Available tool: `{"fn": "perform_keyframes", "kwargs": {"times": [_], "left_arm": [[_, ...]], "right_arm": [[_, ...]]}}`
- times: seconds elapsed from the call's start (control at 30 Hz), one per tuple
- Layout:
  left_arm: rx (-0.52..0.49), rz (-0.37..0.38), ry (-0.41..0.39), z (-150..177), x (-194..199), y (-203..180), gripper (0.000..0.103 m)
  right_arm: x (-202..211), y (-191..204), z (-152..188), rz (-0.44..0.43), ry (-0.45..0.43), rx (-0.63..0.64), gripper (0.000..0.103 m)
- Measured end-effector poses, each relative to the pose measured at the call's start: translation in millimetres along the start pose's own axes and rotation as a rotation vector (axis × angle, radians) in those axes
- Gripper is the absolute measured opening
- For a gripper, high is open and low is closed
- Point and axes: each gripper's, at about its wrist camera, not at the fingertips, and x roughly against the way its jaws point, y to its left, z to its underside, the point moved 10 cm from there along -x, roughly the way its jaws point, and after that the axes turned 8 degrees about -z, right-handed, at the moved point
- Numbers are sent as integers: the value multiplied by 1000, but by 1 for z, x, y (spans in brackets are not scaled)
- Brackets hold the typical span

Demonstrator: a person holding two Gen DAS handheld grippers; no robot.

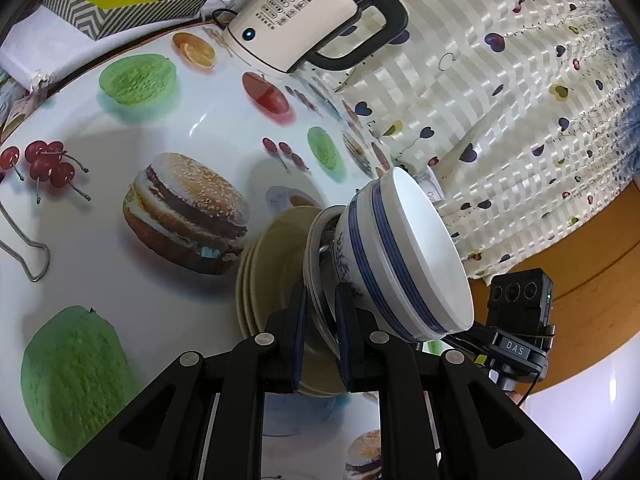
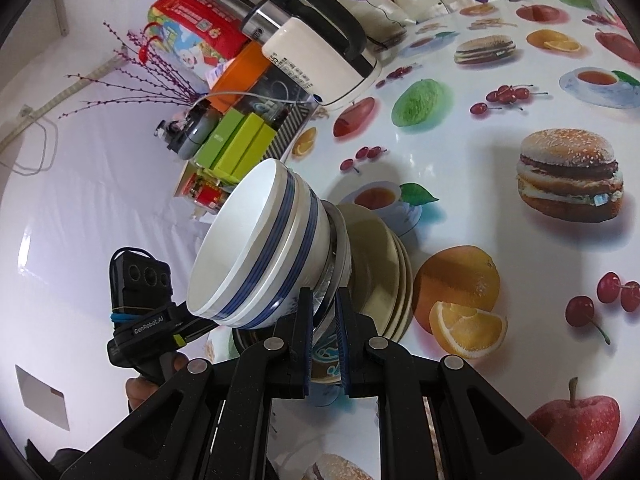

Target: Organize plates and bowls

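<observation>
A stack of white bowls with blue stripes (image 1: 404,256) sits on a white plate (image 1: 316,280), which rests on several beige plates (image 1: 268,276) on the fruit-print table. My left gripper (image 1: 322,312) is shut on the white plate's rim from one side. My right gripper (image 2: 323,316) is shut on the same plate's rim (image 2: 332,292) from the opposite side, under the bowl stack (image 2: 256,244) and beside the beige plates (image 2: 380,272). Each gripper's body shows in the other's view.
A cream electric kettle (image 1: 296,16) reading 55°C stands at the table's back, also seen in the right wrist view (image 2: 320,56). Green boxes (image 2: 240,140) and clutter sit beside it. A wire clip (image 1: 24,248) lies at left. A curtain (image 1: 520,120) hangs past the table edge.
</observation>
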Motion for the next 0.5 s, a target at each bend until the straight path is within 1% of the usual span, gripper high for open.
{"fn": "perform_keyframes", "kwargs": {"times": [0.37,0.5], "left_arm": [[-12,-12,6,1,-4,3,14],[-18,-17,2,1,-4,4,14]], "right_arm": [[-7,-9,-1,8,20,-20,11],[-8,-9,1,12,27,-18,12]]}}
